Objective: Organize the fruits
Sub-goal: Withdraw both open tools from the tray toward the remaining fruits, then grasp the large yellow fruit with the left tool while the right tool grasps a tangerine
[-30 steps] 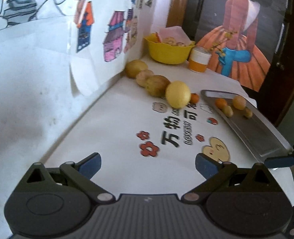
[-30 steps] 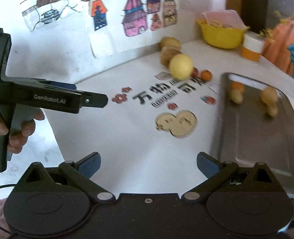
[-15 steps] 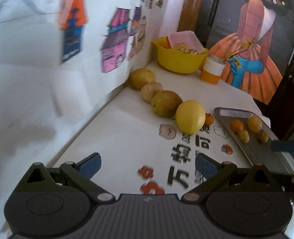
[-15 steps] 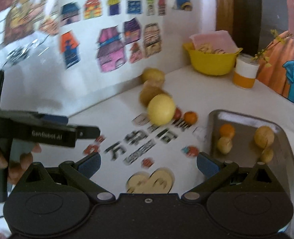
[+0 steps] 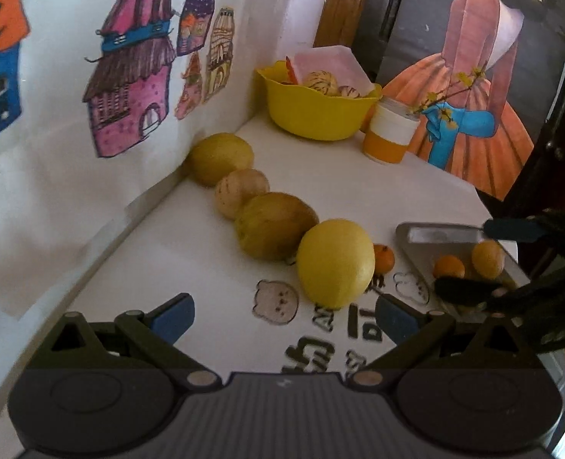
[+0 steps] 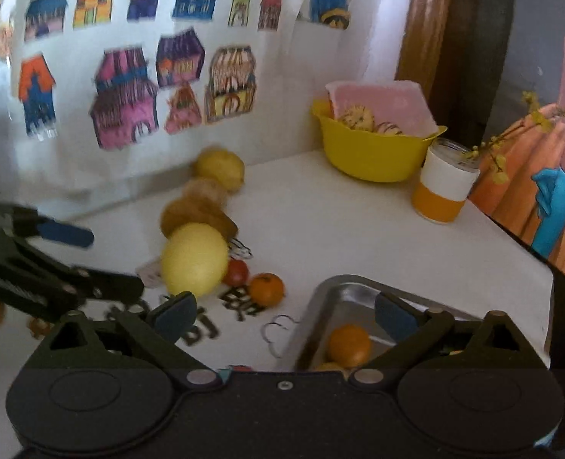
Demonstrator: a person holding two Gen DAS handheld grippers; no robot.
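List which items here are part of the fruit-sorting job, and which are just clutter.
Job:
- large yellow fruit
- three yellow-brown fruits in a row behind it
- small orange fruit
- small red fruit
- metal tray, some fruit already in it

Clutter:
- yellow bowl
- orange-and-white cup
- wall drawings

- I count four large yellowish fruits (image 5: 335, 262) in a row left of the metal tray (image 6: 322, 298).
- Two small fruits (image 6: 266, 288), one red, one orange, beside the tray.
- One yellow bowl (image 5: 317, 111) and one cup (image 5: 389, 135) behind it.
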